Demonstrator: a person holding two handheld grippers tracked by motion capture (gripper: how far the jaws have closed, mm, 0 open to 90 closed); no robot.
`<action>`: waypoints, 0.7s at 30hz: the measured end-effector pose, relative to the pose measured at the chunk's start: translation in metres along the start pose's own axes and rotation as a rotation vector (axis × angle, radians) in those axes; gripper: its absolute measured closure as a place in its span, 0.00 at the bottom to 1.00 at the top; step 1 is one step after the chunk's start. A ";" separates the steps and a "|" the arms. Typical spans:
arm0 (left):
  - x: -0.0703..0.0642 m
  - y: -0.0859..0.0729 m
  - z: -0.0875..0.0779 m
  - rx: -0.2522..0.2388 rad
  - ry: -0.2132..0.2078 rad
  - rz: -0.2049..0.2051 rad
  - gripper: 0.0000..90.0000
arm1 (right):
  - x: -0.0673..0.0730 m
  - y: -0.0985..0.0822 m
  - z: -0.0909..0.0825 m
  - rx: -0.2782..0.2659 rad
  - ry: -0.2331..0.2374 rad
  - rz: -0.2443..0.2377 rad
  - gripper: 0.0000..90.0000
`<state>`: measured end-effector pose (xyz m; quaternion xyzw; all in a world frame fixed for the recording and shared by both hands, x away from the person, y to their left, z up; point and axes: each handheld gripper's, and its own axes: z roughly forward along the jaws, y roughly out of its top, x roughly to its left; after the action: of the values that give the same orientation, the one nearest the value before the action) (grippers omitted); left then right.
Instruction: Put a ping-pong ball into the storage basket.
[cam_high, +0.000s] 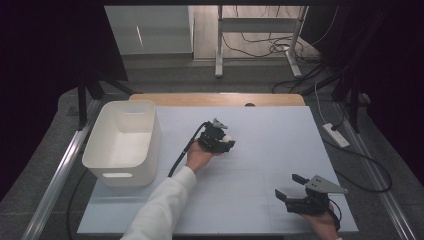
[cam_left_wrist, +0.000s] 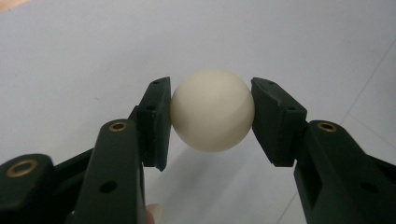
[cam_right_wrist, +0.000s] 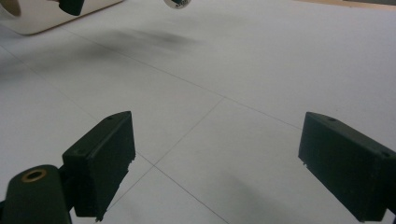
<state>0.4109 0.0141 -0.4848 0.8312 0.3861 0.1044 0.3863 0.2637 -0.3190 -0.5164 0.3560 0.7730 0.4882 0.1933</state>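
1. The ball (cam_left_wrist: 212, 110) is small, round, smooth and cream-white, with a matte skin and no marks on the side facing the left gripper view.
2. It is clamped at its two sides between the left gripper's (cam_left_wrist: 211, 122) black pads, clear of the table.
3. From above, the ball (cam_high: 227, 138) sits over the table's (cam_high: 280, 135) middle, somewhat nearer the far edge than the near one.
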 end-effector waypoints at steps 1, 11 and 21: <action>-0.001 0.000 -0.002 -0.005 -0.002 0.003 0.56 | 0.000 0.000 0.000 0.000 0.000 0.000 0.12; -0.006 -0.001 -0.021 -0.037 0.003 0.025 0.56 | 0.001 0.000 0.001 0.005 -0.001 -0.002 0.12; -0.005 -0.003 -0.030 -0.056 0.009 0.028 0.56 | 0.001 0.000 0.002 0.009 -0.004 -0.003 0.12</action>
<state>0.3912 0.0286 -0.4659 0.8250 0.3730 0.1240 0.4061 0.2644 -0.3172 -0.5168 0.3566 0.7753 0.4839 0.1938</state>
